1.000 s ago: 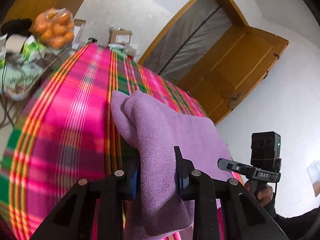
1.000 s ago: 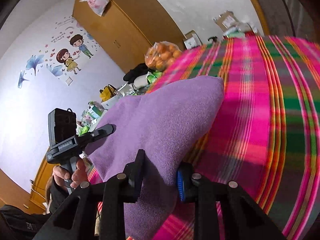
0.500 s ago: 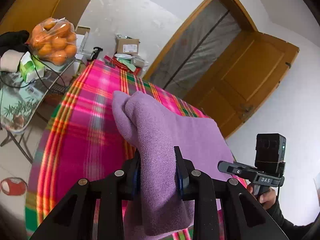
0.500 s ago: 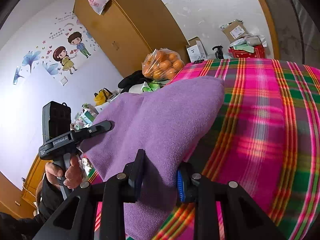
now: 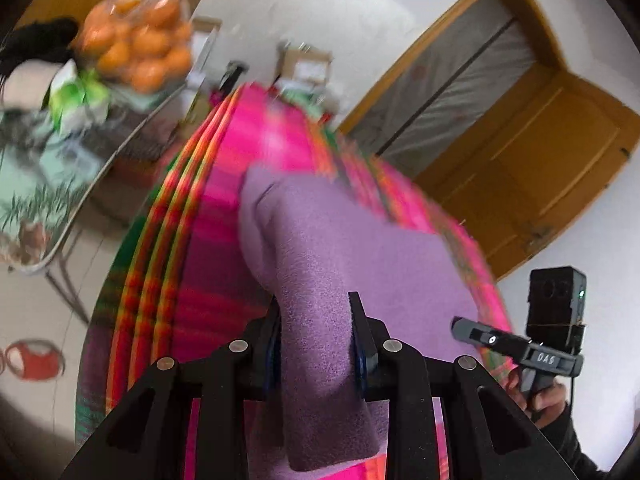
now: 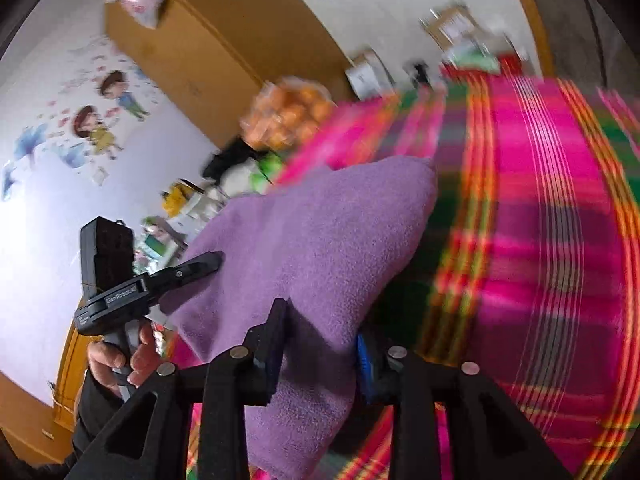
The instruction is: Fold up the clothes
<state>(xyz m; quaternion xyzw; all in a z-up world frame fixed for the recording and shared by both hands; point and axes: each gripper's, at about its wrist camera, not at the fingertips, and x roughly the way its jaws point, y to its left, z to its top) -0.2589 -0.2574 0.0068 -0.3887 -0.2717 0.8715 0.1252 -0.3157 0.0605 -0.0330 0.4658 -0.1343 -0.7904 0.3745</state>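
Observation:
A purple fleece cloth (image 5: 360, 248) hangs folded over a pink and green plaid blanket (image 5: 180, 280). My left gripper (image 5: 314, 332) is shut on one bunched end of it, and the fabric fills the gap between the pads. In the right wrist view the same cloth (image 6: 320, 232) runs between the jaws of my right gripper (image 6: 320, 340). These jaws are opening, but the fabric still touches both pads. Each view shows the other gripper held in a hand: the right one (image 5: 520, 348) and the left one (image 6: 180, 276). The plaid blanket (image 6: 540, 240) spreads to the right.
A side table (image 5: 48, 184) with a bag of oranges (image 5: 136, 36) and clutter stands left of the bed. Cardboard boxes (image 5: 306, 64) sit beyond the bed's far end. A wooden door (image 5: 540, 168) stands open at the right, and a wardrobe (image 6: 192, 40) lines the wall.
Both grippers have carried the purple cloth along over the blanket and a little lower. The surroundings have shifted and are now blurred. The cloth stays between both pairs of jaws.

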